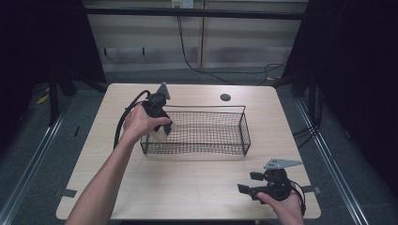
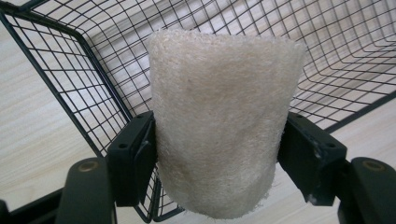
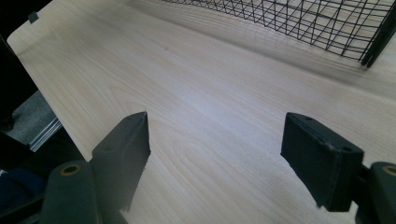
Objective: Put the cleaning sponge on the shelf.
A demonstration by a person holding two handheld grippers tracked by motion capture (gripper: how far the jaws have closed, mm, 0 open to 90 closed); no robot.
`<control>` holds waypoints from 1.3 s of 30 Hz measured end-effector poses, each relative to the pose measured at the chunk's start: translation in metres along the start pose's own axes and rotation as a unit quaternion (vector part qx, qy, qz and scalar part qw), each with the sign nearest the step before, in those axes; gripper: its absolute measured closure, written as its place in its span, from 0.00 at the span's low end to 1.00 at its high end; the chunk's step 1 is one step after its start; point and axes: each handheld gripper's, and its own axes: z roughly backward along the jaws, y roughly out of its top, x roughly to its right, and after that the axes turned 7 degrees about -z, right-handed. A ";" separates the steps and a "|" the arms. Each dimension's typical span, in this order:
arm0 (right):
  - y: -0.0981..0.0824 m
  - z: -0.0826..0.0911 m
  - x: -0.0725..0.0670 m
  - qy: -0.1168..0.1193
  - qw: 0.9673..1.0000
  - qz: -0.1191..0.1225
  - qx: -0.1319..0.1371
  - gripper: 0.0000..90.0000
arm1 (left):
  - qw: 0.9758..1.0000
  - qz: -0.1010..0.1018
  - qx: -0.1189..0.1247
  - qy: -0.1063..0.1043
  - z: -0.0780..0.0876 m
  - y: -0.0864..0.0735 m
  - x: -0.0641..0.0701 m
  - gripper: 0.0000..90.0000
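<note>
**Sponge held at the basket's corner**

Pale wood tabletop (image 1: 187,183) carries a black wire basket (image 1: 206,150) near its centre, with dark curtains and a cabled floor behind. At the basket's 9 o'clock end, the left gripper (image 1: 162,127) pinches a cream fibrous sponge pad (image 2: 219,126) between both jaws, bowing it over the rim, probably ready to drop inside. The mesh corner wall sits just below and could snag the pad. At 5 o'clock, well apart, the right gripper (image 3: 217,154) rests over bare wood, jaws spread wide and holding nothing. A round grommet (image 1: 225,97) lies beyond the basket.
</note>
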 end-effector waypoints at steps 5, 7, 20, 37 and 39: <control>0.000 0.000 0.000 0.000 1.000 0.001 0.000 0.26 | 1.000 0.017 -0.001 -0.002 -0.008 0.001 -0.002 0.35; 0.000 0.000 -0.001 -0.001 1.000 0.002 -0.001 0.26 | 1.000 0.026 0.000 -0.005 -0.012 0.001 -0.003 0.35; 0.000 0.000 -0.001 0.000 1.000 0.003 -0.002 0.27 | 0.997 0.077 -0.008 -0.003 -0.030 0.000 -0.007 0.35; 0.000 0.000 -0.002 0.004 1.000 0.013 -0.001 0.26 | 0.990 0.137 -0.027 0.002 -0.055 -0.005 -0.012 0.35; 0.000 0.000 -0.003 0.004 1.000 0.013 -0.001 0.26 | 0.990 0.137 -0.031 0.003 -0.057 -0.006 -0.013 0.35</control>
